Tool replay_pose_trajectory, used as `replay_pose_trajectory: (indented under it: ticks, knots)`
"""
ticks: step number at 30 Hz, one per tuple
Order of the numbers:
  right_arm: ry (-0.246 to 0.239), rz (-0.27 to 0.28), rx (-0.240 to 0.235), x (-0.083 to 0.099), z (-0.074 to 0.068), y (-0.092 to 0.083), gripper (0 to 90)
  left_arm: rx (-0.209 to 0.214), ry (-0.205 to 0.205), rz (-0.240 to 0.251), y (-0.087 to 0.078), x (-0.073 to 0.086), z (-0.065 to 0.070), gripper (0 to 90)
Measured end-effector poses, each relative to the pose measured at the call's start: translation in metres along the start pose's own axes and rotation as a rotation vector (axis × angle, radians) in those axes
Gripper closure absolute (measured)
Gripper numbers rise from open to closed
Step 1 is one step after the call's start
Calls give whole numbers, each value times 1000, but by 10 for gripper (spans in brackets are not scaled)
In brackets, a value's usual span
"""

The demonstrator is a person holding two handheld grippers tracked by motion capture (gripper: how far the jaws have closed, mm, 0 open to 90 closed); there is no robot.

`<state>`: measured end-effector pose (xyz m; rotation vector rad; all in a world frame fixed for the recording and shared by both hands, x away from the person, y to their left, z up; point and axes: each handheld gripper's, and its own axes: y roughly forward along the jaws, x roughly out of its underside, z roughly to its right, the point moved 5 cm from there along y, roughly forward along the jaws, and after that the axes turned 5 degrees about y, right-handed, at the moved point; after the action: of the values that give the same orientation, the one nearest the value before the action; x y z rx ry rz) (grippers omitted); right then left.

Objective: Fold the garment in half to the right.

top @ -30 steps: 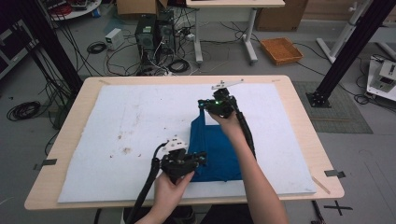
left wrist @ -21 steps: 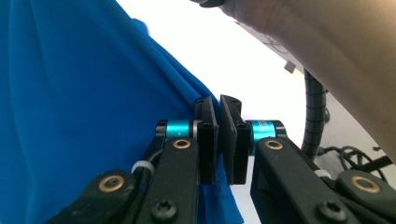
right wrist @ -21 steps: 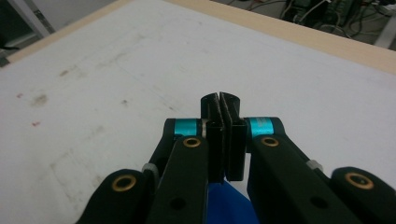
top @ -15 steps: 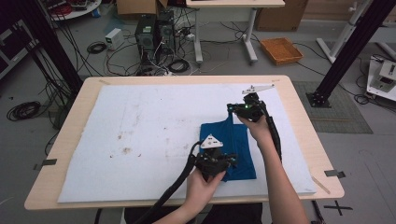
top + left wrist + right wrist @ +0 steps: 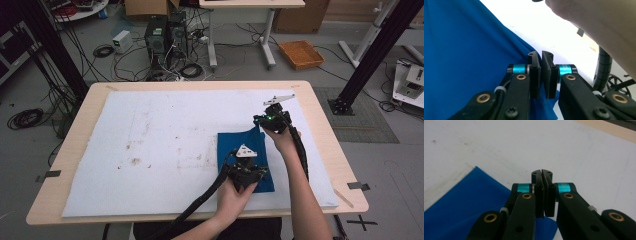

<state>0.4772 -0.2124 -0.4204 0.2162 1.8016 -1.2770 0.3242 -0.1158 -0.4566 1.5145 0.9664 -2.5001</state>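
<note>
Nearest us, our left gripper [image 5: 248, 172] is clenched on the near edge of the blue cloth [image 5: 240, 150] (a thin fold sits between its jaws). The cloth lies flat on the white mat [image 5: 150, 145], right of centre. Farther off, our right gripper [image 5: 270, 121] pinches its far corner.

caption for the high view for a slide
Two hand-held tongs, left and right, pinch opposite corners of a blue cloth on a white-padded table.
</note>
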Motion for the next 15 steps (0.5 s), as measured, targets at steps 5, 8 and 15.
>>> replay_pose_trajectory:
  ticks: [5,8,15]
  knots:
    - [-4,-16,62,6,6,-1,871,57,7,24,4,0,7,742]
    - [27,-5,97,10,13,-6,814,88,17,59,0,-3,12,649]
    - [116,63,126,25,23,-37,702,67,68,121,-36,-15,8,578]
